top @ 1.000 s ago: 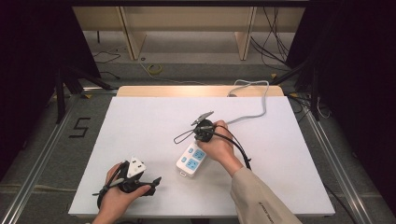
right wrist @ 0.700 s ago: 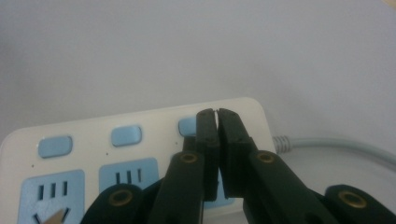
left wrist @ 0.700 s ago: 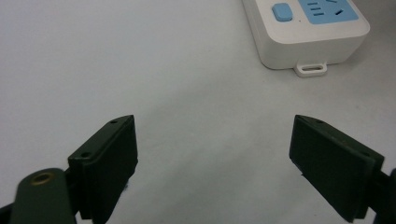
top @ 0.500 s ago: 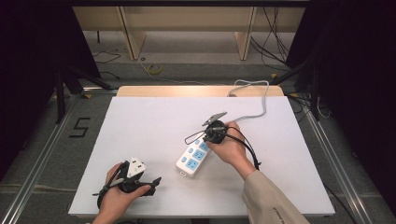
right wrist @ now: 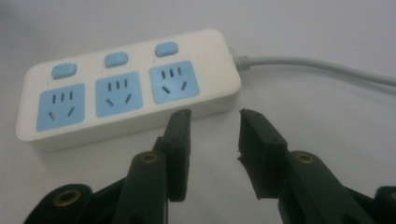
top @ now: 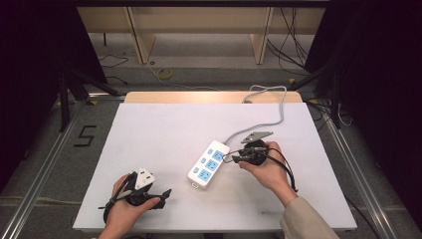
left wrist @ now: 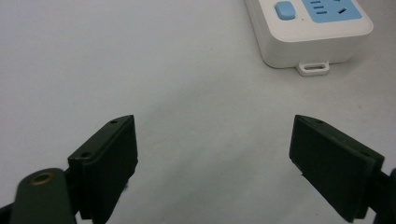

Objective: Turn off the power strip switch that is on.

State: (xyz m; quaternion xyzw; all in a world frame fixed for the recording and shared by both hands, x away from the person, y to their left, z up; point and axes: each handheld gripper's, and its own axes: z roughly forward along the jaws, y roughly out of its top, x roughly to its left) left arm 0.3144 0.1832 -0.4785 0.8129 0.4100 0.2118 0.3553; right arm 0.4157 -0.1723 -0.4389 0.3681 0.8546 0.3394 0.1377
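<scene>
A white power strip (top: 209, 164) with three blue sockets lies slantwise in the middle of the white table (top: 164, 129). Its grey cable (top: 278, 109) runs off over the far edge. My right gripper (top: 230, 158) is just right of the strip's cable end and points at it. In the right gripper view, the right gripper (right wrist: 214, 119) is open; its jaws have just been opening, nothing lies between them, and the strip (right wrist: 126, 88) lies a little ahead. My left gripper (top: 161, 195) rests near the front left edge, and in its own view the left gripper (left wrist: 212, 140) stands wide open over bare table.
The near end of the strip (left wrist: 308, 28), with a small hanging loop, lies ahead of the left gripper. Metal rails (top: 45, 164) run along both sides of the table. A wooden shelf frame (top: 199, 30) and loose cables sit on the floor beyond.
My right hand has moved to the right, from above the strip to beside its cable end, and its jaws have opened. The left hand and the strip have stayed put.
</scene>
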